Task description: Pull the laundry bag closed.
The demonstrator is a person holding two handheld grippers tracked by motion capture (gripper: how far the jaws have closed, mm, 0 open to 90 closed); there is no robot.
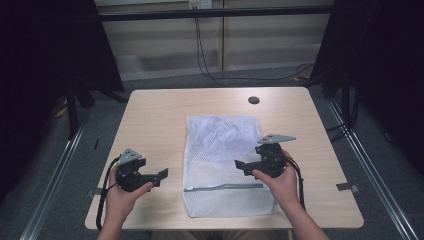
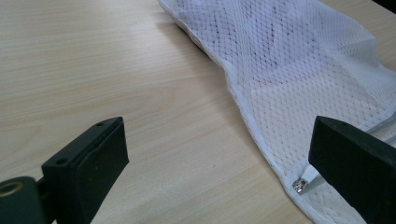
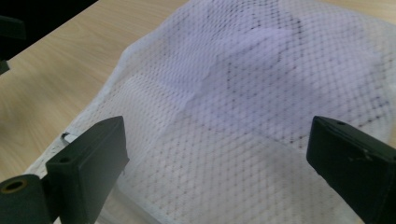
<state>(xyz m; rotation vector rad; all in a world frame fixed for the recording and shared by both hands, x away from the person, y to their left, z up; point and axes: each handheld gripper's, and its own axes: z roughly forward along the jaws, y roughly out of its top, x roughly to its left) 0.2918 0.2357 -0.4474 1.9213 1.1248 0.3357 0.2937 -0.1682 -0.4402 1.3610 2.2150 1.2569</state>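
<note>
Apparently approach step: white mesh laundry bag (image 1: 226, 165) lies flat mid-table (image 1: 150, 115), zipper (image 1: 223, 188) shut near the person's edge. Left gripper (image 1: 161, 176) just beside the bag's left side, right gripper (image 1: 240, 166) over the mesh. Both gape wide, holding nothing. Next move probably: pinch the zipper pull (image 2: 300, 185), pin the fabric.

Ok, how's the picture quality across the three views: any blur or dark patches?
High view: sharp on the light wooden table and white mesh zip bag, black at both sides. Left gripper view: crisp, even light on the bag's metal zipper pull. Right gripper view: mesh clear, table at the left edge slightly smeared.
</note>
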